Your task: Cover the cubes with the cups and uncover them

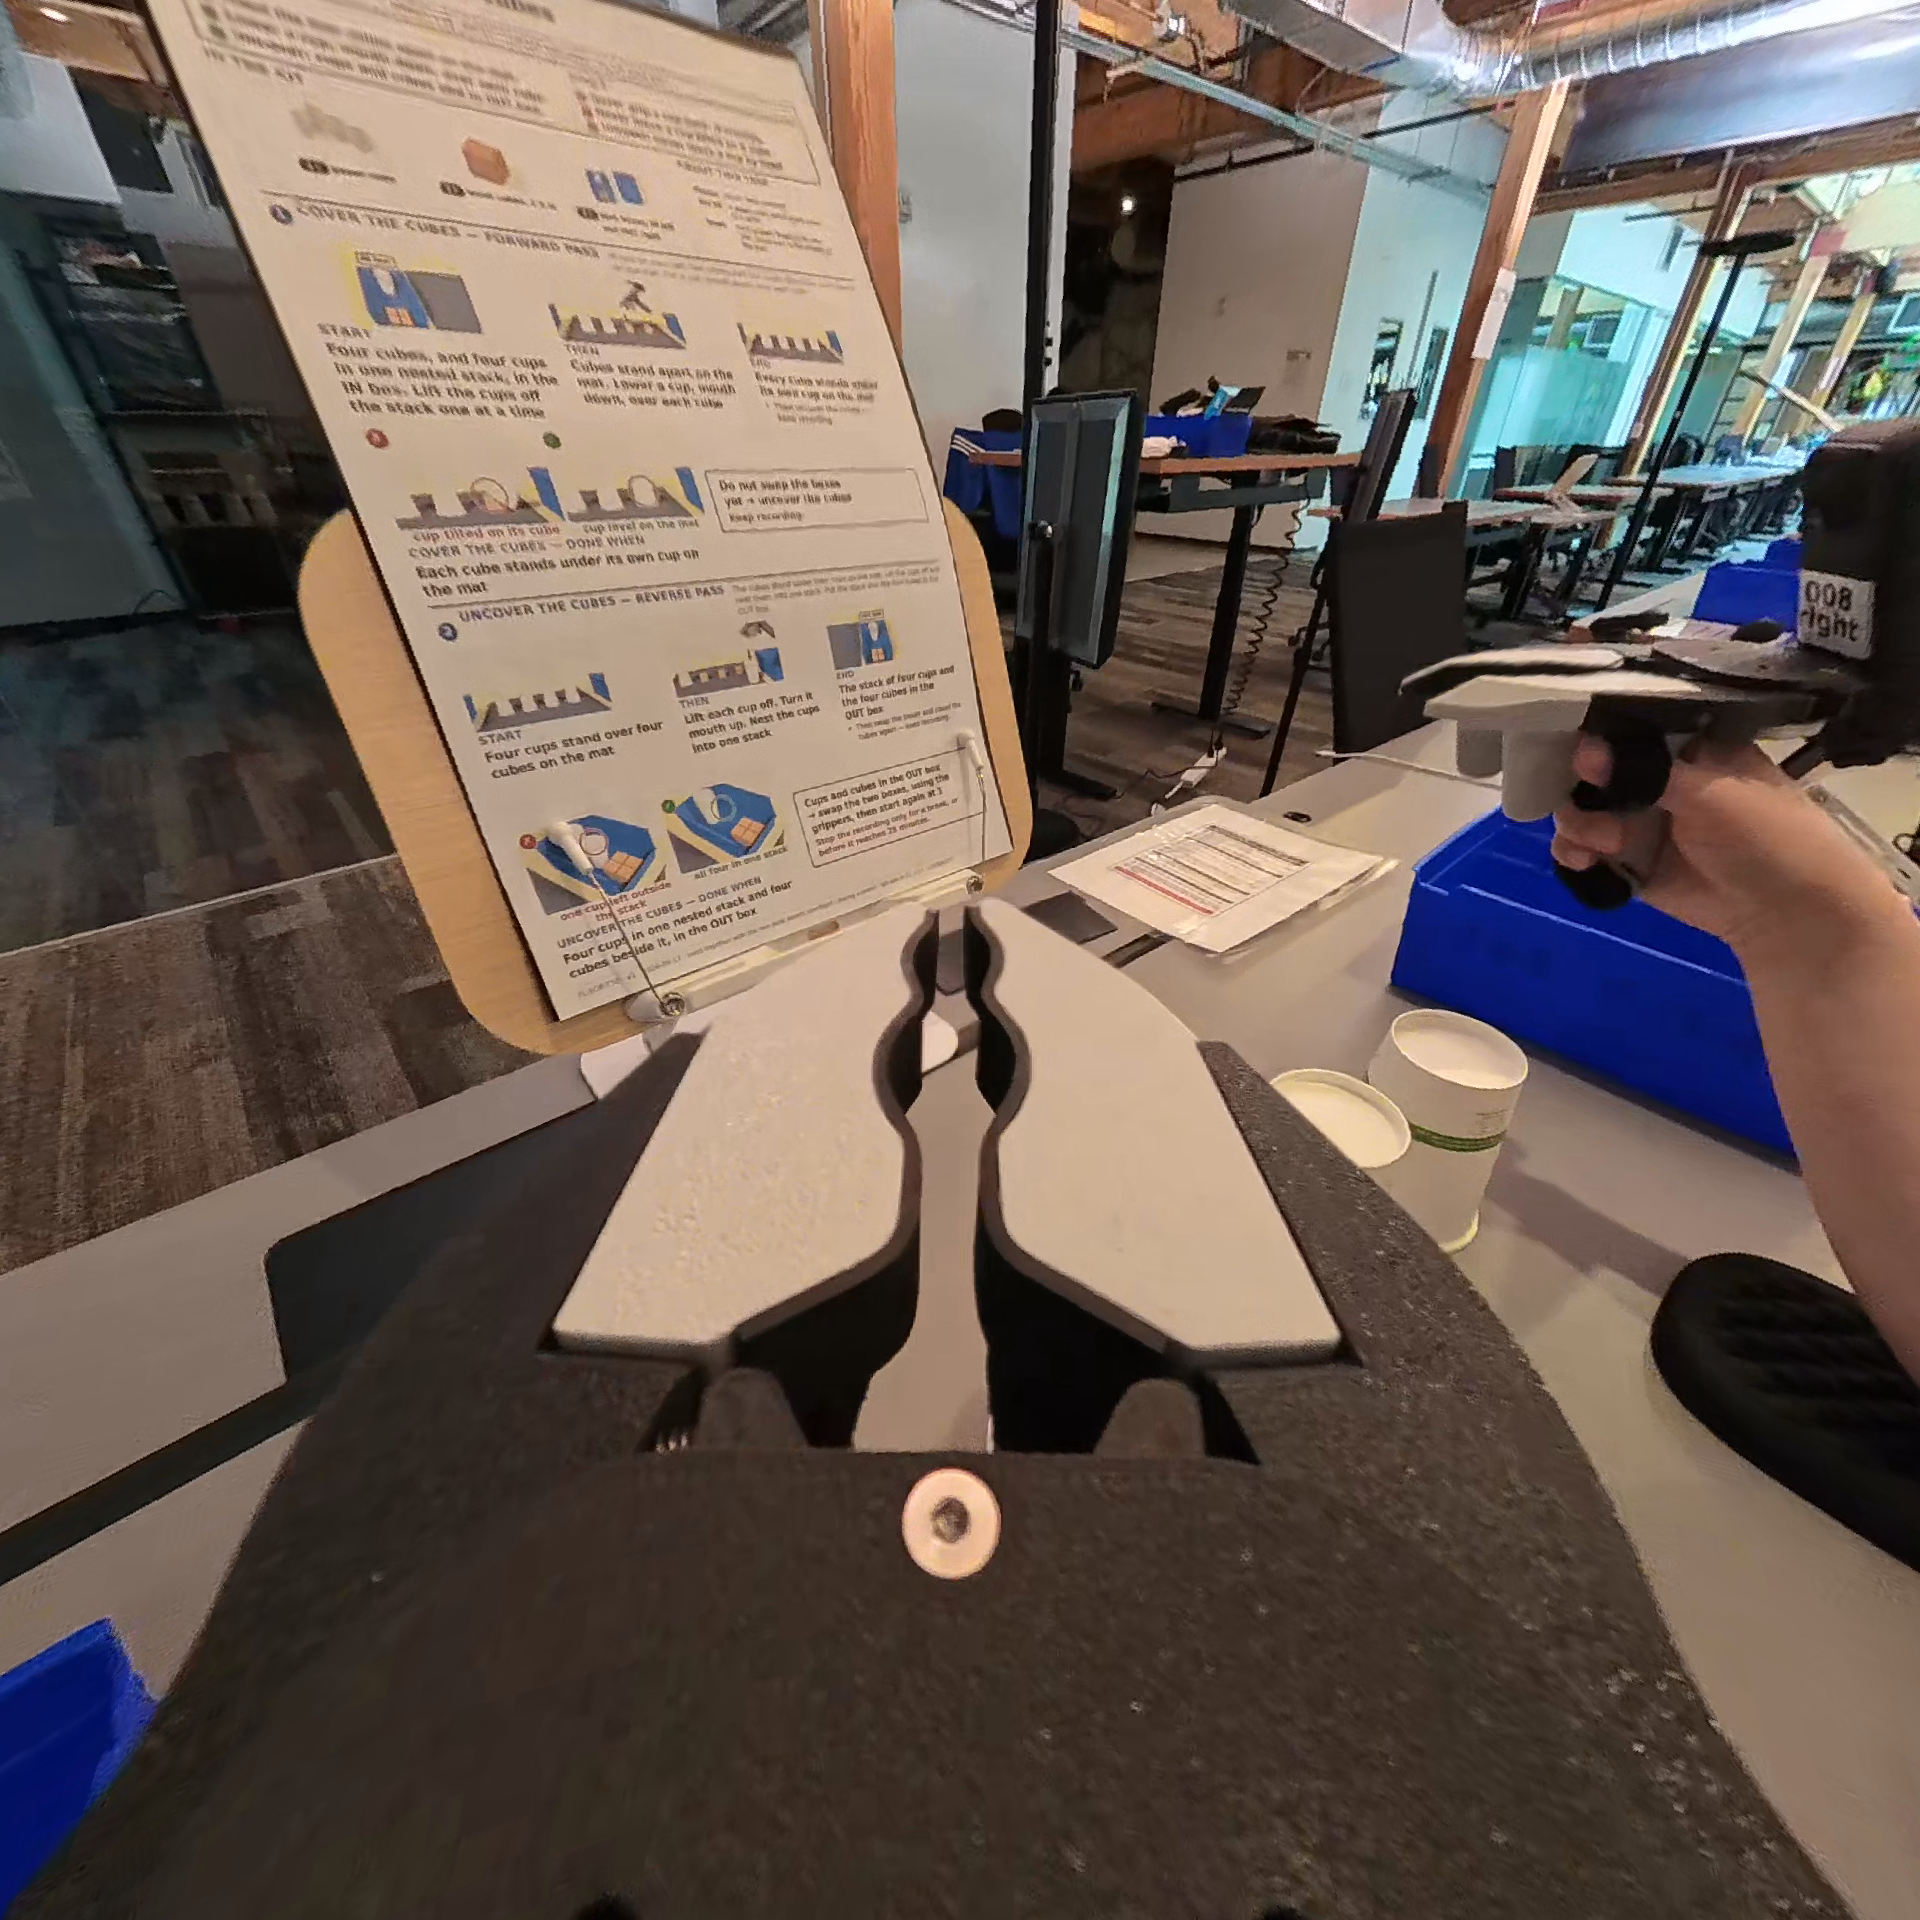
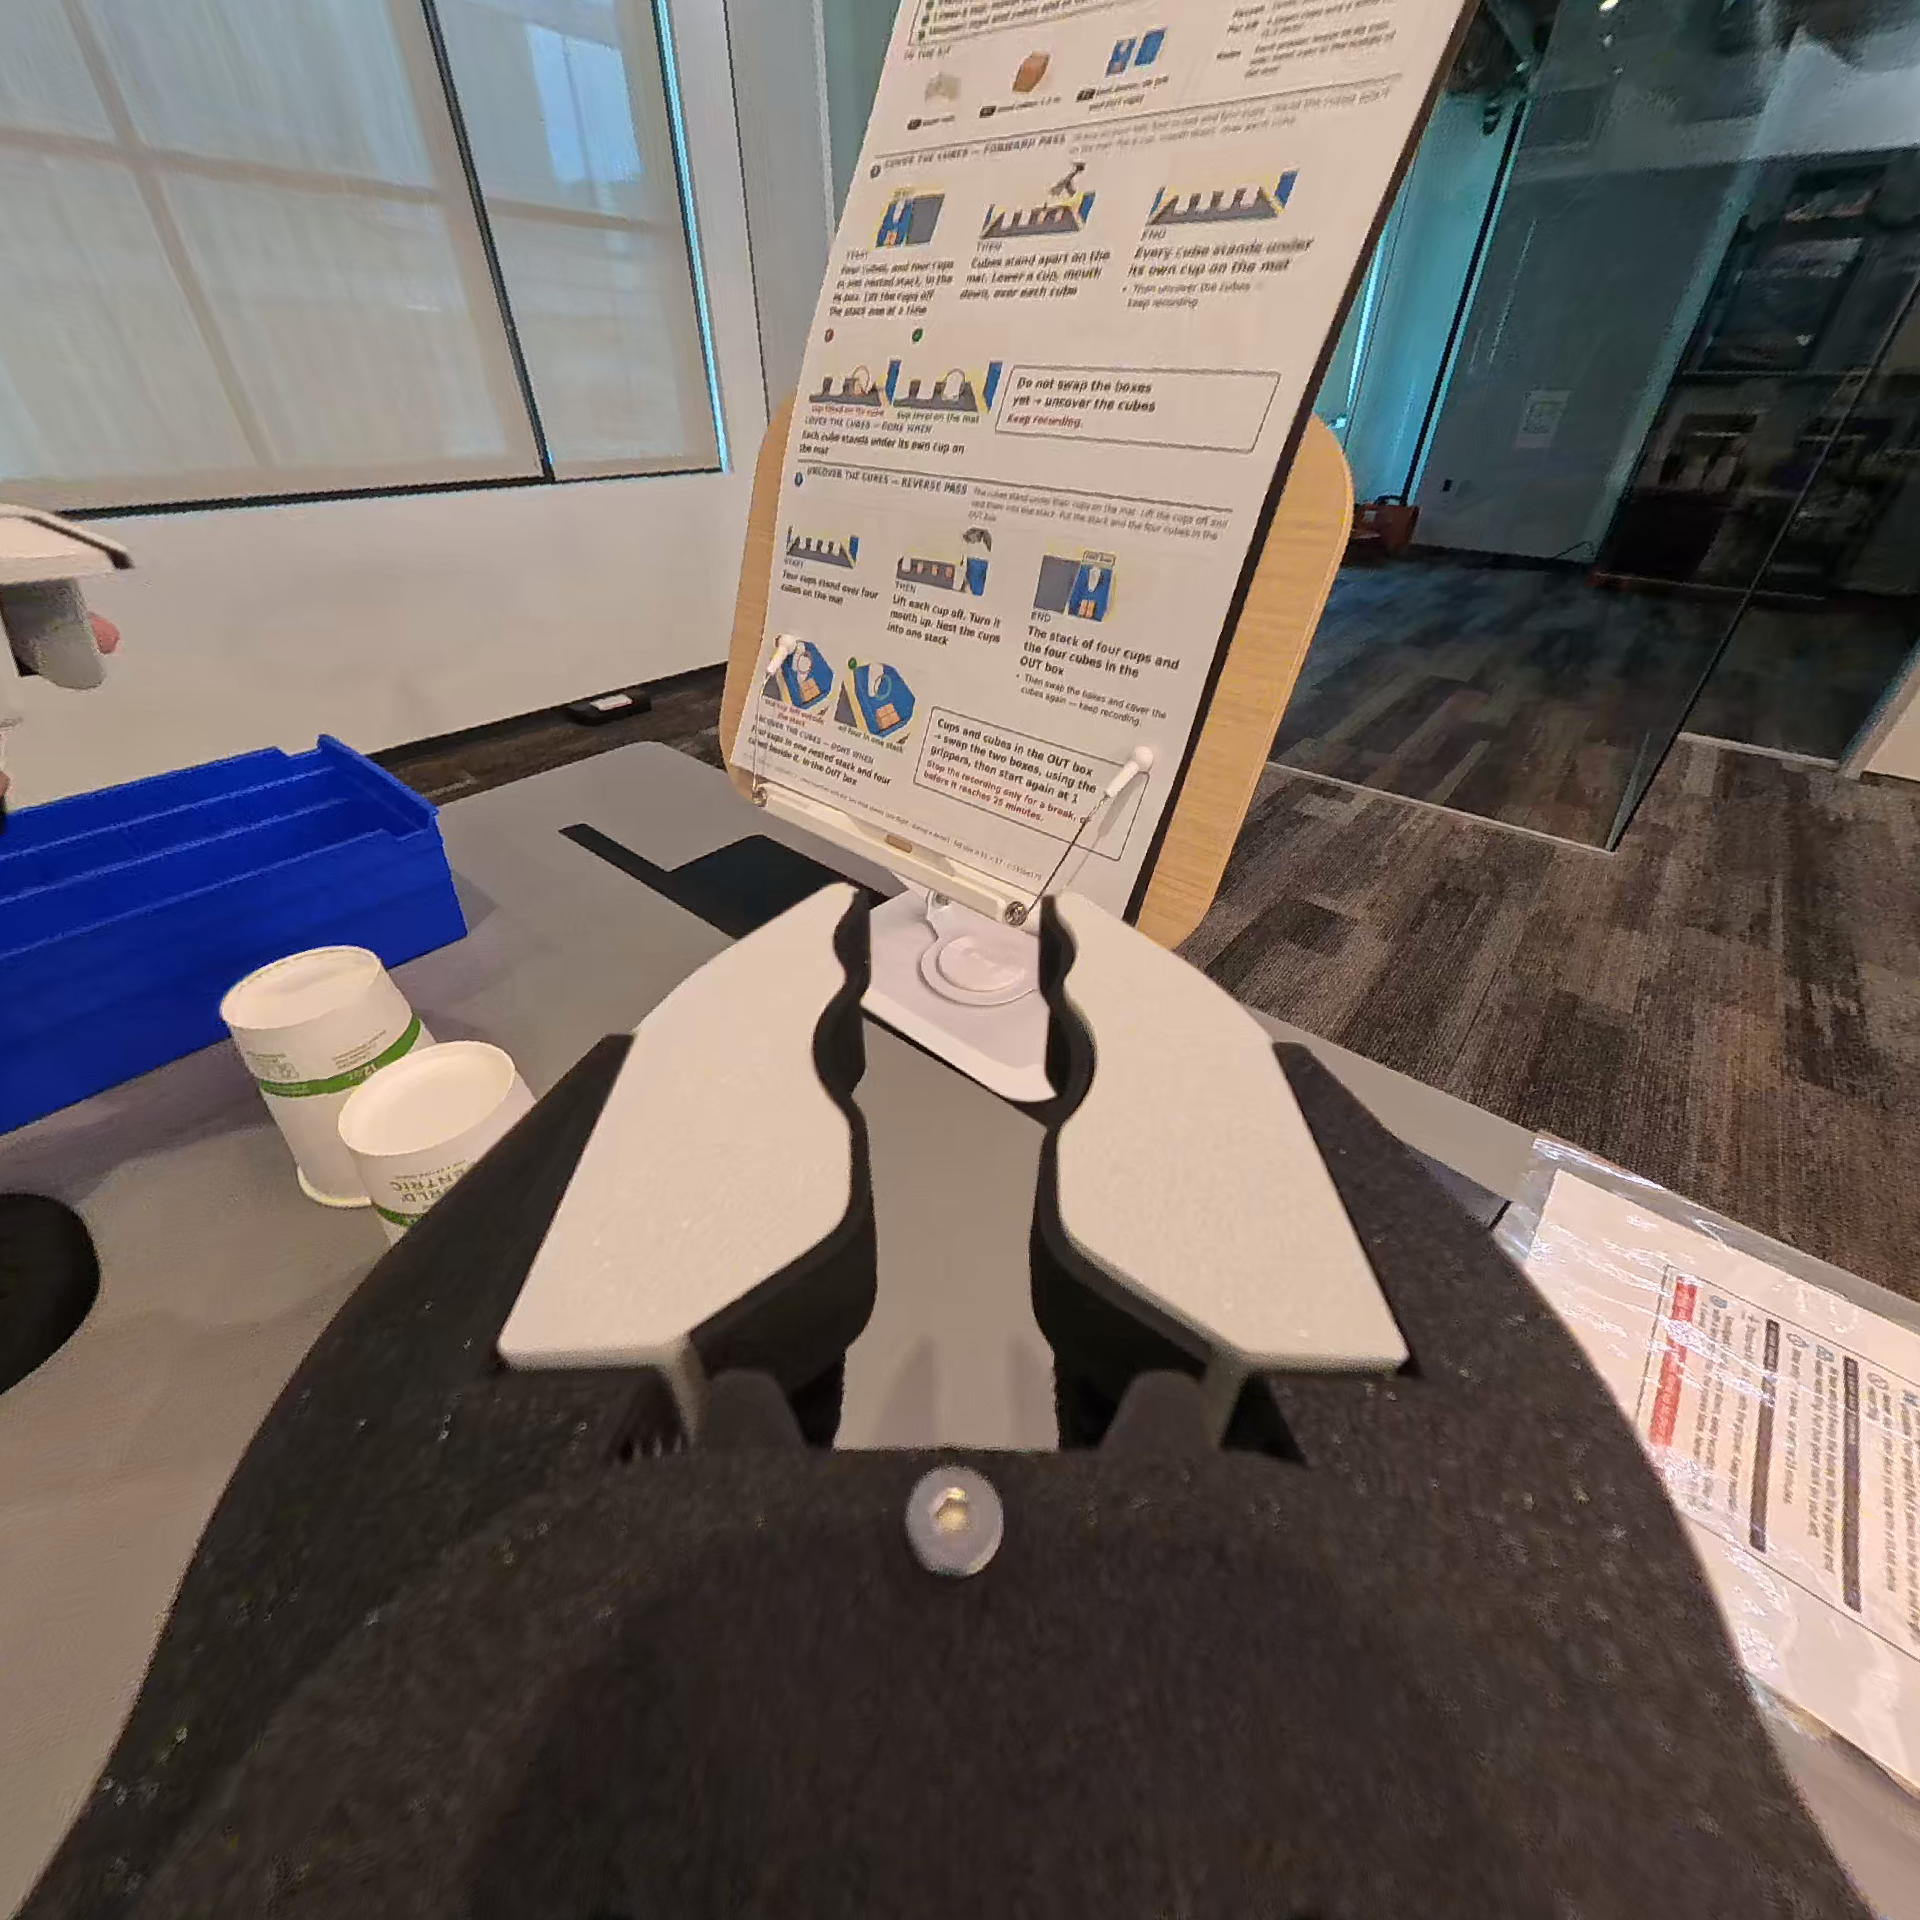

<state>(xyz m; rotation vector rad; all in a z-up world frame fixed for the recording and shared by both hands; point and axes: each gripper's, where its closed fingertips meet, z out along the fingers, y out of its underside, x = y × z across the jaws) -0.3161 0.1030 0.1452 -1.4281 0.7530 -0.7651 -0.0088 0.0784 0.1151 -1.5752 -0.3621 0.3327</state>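
Left wrist view is filled by the left gripper (image 1: 951, 920), whose two grey fingers are drawn almost together with only a thin slit between the tips and nothing held; it is raised above the grey table (image 1: 1621, 1340) and aimed at the laminated instruction sheet on its wooden stand (image 1: 582, 499). Two white paper cups with green bands (image 1: 1444, 1117) are seen standing mouth down, just beside each other, near the blue plastic bin (image 1: 1558, 977). No cubes are visible in either view; whether they sit beneath these cups cannot be told. The right gripper (image 2: 951, 925) is also held aloft, its fingers parted by a moderate gap and empty; from the left view its jaw state cannot be judged. In the right wrist view the same cups (image 2: 322, 1060) are shown at the left, in front of the bin (image 2: 208, 862).

The moment is judged to fall between steps, with neither gripper engaged. If the cups do hide cubes, uncovering is likely due: a gripper would need to be lowered, opened wide enough for a cup's wall, and closed gently so the thin paper is not crushed.
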